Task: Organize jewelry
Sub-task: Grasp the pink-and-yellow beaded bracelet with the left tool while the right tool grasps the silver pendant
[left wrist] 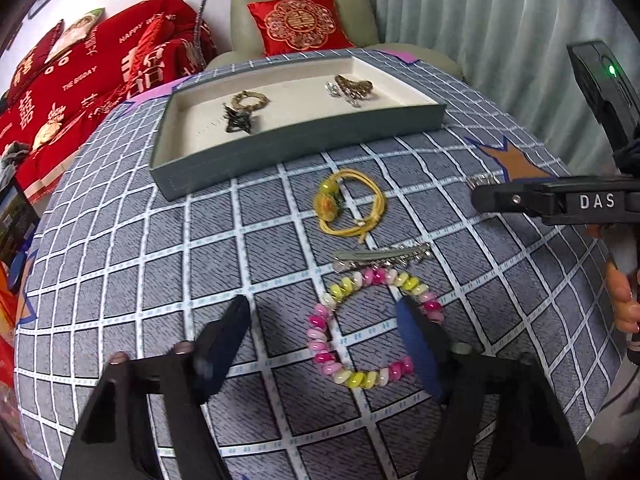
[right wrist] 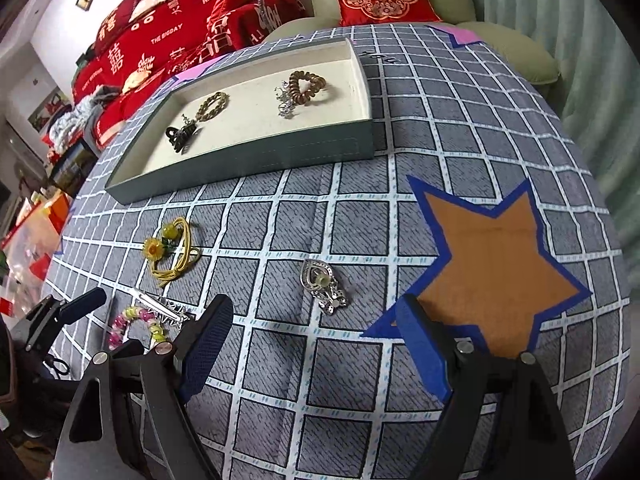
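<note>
Table (right wrist: pixel 280 380) is covered in a grey cloth with a white grid; an orange star (right wrist: pixel 496 268) with a blue border is printed on it. Behind: green armchair with a red cushion (left wrist: pixel 298 24), red bedding to one side.

Left tool (left wrist: pixel 324 316): released, jaws wide apart, poised low over the cloth. Pink-yellow-white bead bracelet (left wrist: pixel 360 376) lies between its fingers, one fingertip overlapping the ring in this view; contact cannot be told. Silver hair clip (left wrist: pixel 380 256) sits just ahead of the bracelet, and the yellow cord bracelet with flower charm (left wrist: pixel 348 204) lies farther ahead.

Right tool (right wrist: pixel 316 312): released, jaws wide apart. Silver heart-shaped brooch (right wrist: pixel 322 284) lies on the cloth just ahead of the gap between its fingers, not touched.

Grey tray with cream lining (right wrist: pixel 256 156) stands well ahead of both tools. Inside: black claw clip (right wrist: pixel 182 134) beside a braided hair tie (right wrist: pixel 212 106), and apart from these a brown spiral hair tie (right wrist: pixel 306 84) with a small silver piece (right wrist: pixel 286 104) touching it.
</note>
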A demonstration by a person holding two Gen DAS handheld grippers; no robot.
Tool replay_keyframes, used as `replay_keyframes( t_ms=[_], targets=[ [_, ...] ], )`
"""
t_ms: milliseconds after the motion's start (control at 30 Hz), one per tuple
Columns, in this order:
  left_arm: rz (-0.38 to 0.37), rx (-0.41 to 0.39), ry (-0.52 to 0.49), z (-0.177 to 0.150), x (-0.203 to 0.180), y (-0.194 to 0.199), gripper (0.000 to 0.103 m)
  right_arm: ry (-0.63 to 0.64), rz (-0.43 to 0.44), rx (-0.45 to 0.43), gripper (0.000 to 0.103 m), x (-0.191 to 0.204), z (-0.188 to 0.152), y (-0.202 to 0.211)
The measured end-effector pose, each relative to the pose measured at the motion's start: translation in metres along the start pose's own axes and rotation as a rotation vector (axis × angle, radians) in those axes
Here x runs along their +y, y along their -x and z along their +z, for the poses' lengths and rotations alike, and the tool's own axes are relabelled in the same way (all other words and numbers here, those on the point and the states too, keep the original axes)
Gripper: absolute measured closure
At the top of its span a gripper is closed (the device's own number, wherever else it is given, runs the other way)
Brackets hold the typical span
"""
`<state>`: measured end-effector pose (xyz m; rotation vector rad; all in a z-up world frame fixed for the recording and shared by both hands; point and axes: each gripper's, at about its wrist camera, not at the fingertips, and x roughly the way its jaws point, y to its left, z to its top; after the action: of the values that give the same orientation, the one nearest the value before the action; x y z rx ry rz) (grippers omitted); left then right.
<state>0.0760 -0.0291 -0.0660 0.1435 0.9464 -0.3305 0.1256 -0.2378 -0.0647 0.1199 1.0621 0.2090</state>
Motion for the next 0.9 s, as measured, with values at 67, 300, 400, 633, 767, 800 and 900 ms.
replay_keyframes(
  t_ms=[67,300,400,633,767,800,900],
  targets=[
    [0.001,-0.003,-0.009,0.000,-0.003,-0.001,0.026,0.022,-0.019,-0.007,0.020,0.004,0.000,-0.002],
    [-0.019,-0.006,-0.023,-0.001,-0.008,0.001,0.034,0.101,-0.089,-0.029,0.046,0.018,-0.002,-0.004],
    [-0.035,-0.008,-0.032,-0.002,-0.012,0.002,0.044,0.130,-0.117,-0.034,0.050,0.022,-0.004,-0.004],
    [-0.081,-0.015,-0.058,-0.006,-0.020,0.007,0.084,0.159,-0.141,-0.035,0.079,0.029,-0.008,-0.001],
    [-0.103,-0.019,-0.054,-0.010,-0.022,0.012,0.084,0.133,-0.132,-0.037,0.086,0.027,-0.010,0.001],
    [-0.111,-0.023,-0.046,-0.011,-0.022,0.015,0.084,0.125,-0.125,-0.040,0.086,0.026,-0.011,0.003],
    [-0.134,-0.032,-0.014,-0.011,-0.018,0.021,0.084,0.094,-0.094,-0.051,0.086,0.021,-0.013,0.010]
  ],
)
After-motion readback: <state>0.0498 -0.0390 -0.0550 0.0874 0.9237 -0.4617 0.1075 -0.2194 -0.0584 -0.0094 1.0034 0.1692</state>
